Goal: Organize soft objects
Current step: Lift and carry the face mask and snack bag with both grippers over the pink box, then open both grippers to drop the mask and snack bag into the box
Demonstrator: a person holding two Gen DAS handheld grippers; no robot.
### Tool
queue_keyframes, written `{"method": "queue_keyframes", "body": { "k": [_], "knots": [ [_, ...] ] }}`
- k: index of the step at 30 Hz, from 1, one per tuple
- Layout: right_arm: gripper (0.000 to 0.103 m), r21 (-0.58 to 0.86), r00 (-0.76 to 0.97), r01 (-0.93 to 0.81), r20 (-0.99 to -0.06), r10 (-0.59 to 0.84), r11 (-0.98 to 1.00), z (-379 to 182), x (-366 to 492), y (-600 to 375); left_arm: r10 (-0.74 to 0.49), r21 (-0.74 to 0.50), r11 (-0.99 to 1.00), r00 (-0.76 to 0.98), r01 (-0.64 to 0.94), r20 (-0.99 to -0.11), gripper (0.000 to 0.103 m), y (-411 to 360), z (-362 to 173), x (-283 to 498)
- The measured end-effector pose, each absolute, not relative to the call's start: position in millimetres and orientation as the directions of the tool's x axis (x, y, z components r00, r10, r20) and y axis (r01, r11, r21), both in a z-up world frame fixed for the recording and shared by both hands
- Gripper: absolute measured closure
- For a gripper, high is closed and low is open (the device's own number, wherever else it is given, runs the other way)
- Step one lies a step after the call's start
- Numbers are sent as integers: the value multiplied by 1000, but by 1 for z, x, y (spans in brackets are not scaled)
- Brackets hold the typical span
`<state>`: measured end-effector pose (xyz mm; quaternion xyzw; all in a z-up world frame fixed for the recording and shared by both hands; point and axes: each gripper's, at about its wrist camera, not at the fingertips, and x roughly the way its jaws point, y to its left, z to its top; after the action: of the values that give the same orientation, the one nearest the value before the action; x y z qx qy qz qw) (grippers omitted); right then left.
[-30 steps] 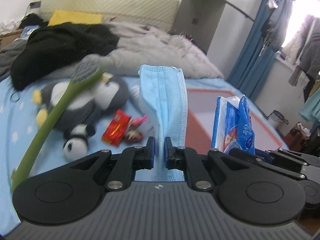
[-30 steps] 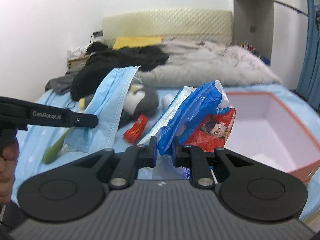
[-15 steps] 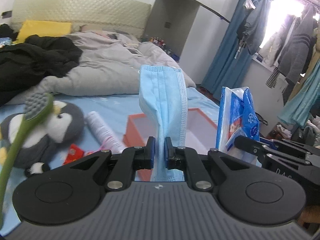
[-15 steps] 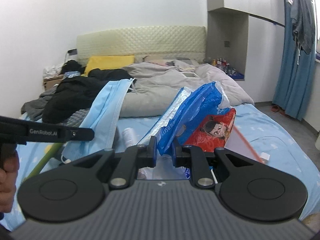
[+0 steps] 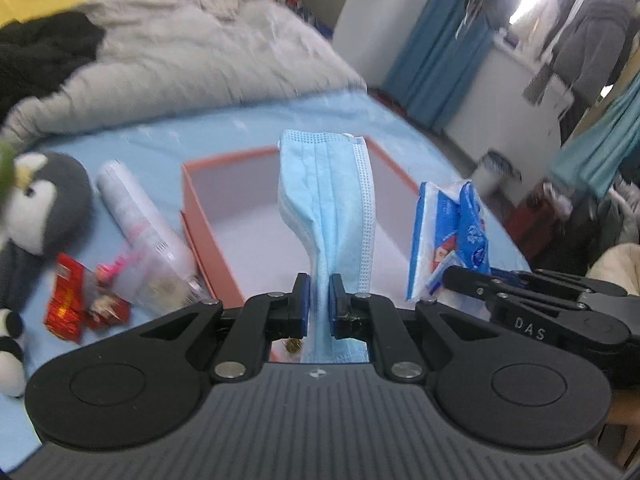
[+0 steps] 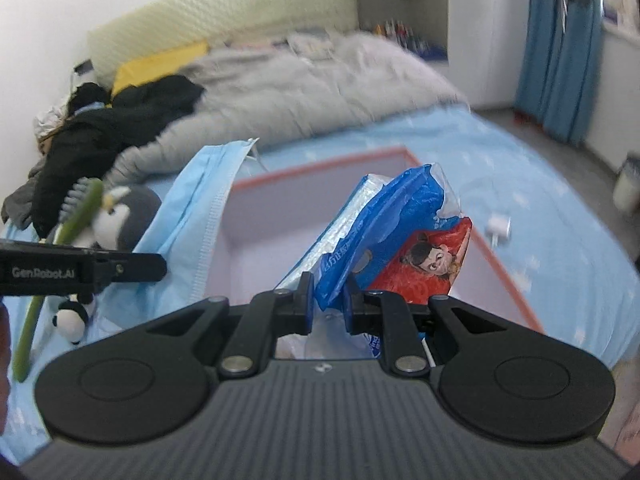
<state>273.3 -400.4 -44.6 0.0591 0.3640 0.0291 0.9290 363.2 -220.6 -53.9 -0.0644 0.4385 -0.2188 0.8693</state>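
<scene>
My left gripper (image 5: 319, 294) is shut on a light blue face mask (image 5: 328, 200) that stands up between its fingers. My right gripper (image 6: 327, 296) is shut on a blue and red tissue pack (image 6: 384, 240). Both hang over the near side of an open orange box (image 5: 208, 232) with a pale inside, lying on the blue bedsheet. In the left wrist view the tissue pack (image 5: 448, 232) and the right gripper (image 5: 448, 276) show at the right. In the right wrist view the mask (image 6: 200, 208) and the left gripper (image 6: 160, 266) show at the left.
Left of the box lie a white wrapped roll (image 5: 136, 216), red snack packets (image 5: 64, 304), a penguin plush (image 5: 40, 196) and a small panda plush (image 5: 10, 356). A green long-handled brush (image 6: 60, 240) lies by the penguin. A grey duvet (image 6: 300, 88) and black clothes (image 6: 104, 120) fill the far bed.
Both grippers have swung to the right with their loads. The orange box now sits straight ahead of them, and the plush toys have slid to the left edge of the views.
</scene>
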Motion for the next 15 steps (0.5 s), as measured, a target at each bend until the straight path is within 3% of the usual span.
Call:
{"method": "queue_keyframes", "body": {
  "k": [11, 15],
  "knots": [
    [79, 144, 657, 55, -750, 73, 988, -85, 284, -421, -405, -279, 901, 412, 332, -817, 91, -253, -96, 398],
    [60, 141, 653, 62, -755, 67, 988, -84, 284, -423, -389, -267, 908, 410, 322, -825, 64, -252, -95, 398]
  ]
}}
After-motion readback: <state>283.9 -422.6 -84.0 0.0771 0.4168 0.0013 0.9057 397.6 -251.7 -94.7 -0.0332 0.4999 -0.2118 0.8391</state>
